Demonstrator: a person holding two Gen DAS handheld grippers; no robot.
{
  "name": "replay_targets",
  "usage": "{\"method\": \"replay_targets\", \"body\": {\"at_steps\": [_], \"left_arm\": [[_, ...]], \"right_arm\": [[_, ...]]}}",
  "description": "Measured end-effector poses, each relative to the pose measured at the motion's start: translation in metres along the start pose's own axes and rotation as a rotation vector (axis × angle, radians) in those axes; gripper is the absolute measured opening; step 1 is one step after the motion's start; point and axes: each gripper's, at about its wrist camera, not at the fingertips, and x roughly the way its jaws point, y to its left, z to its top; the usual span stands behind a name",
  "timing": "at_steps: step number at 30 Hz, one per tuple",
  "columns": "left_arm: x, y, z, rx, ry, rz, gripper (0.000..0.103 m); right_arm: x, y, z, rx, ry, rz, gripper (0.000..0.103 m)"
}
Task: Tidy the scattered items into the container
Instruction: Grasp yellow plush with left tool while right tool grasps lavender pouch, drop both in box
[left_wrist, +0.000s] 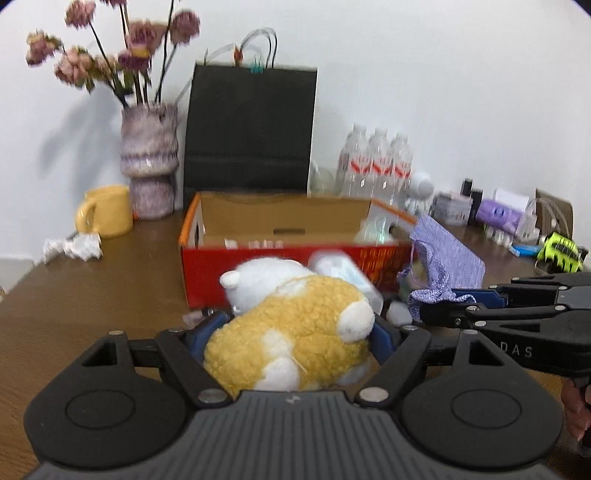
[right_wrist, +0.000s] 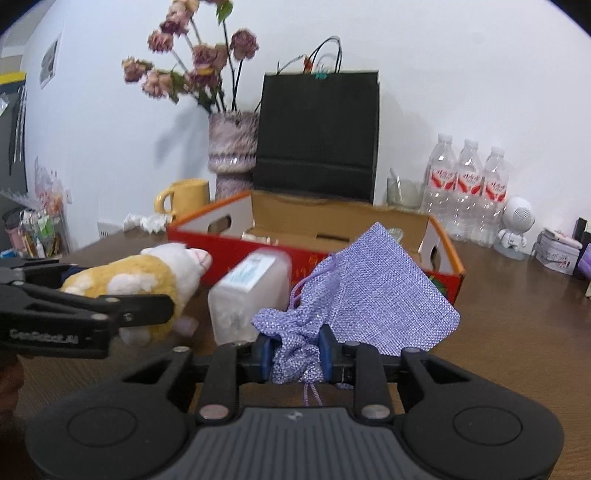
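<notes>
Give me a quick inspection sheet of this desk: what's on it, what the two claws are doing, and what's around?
Surface: brown wooden table.
Job's things: plush toy and purple drawstring pouch both held up in front of the red cardboard box; a frosted plastic box stands before it.
Clutter: yellow mug, crumpled paper, vase of dried flowers, black paper bag, three water bottles, small white robot figure.
Grippers: left claw holds the plush toy; right claw pinches the pouch's gathered neck.
Cables: nothing seen.
Surroundings: white wall.
</notes>
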Motion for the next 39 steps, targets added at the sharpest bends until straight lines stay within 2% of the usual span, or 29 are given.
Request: {"method": "replay_targets", "body": {"at_steps": [6,9,12,16,23,32,34,35,36,37,38,39], "left_arm": [[-0.007,0.004,0.045,0.024,-0.114,0.001,0.080],[0.005,0.004,0.074,0.038,-0.156,0.009,0.080],[0.032,0.004,0.099,0.033,-0.176,0.013,0.080],[0.076,0.009,0.109,0.001,-0.143,0.017,0.080],[0.139,0.021,0.103,-0.030,-0.077,0.009,0.080],[0.186,0.037,0.096,-0.041,0.030,0.002,0.083],[0.191,0.041,0.096,-0.051,0.056,-0.003,0.087],[0.191,0.042,0.096,-0.056,0.065,-0.003,0.091],[0.191,0.043,0.096,-0.060,0.070,-0.001,0.101],[0.189,0.043,0.096,-0.061,0.066,0.004,0.103],[0.186,0.043,0.097,-0.059,0.058,0.010,0.103],[0.184,0.042,0.098,-0.055,0.053,0.014,0.103]], "right_arm": [[-0.011,-0.016,0.041,0.015,-0.120,-0.007,0.024],[0.000,-0.024,0.070,0.014,-0.163,-0.001,0.024],[0.024,-0.032,0.096,0.035,-0.166,0.019,0.024],[0.070,-0.043,0.111,0.094,-0.120,0.031,0.024],[0.134,-0.054,0.103,0.111,-0.032,0.050,0.024],[0.182,-0.061,0.101,0.077,0.068,0.053,0.027],[0.186,-0.061,0.100,0.071,0.092,0.051,0.035],[0.187,-0.061,0.100,0.064,0.104,0.049,0.049],[0.188,-0.062,0.101,0.058,0.113,0.043,0.074],[0.187,-0.062,0.101,0.054,0.115,0.033,0.086],[0.186,-0.061,0.101,0.048,0.111,0.026,0.097],[0.184,-0.061,0.101,0.042,0.108,0.022,0.098]]}}
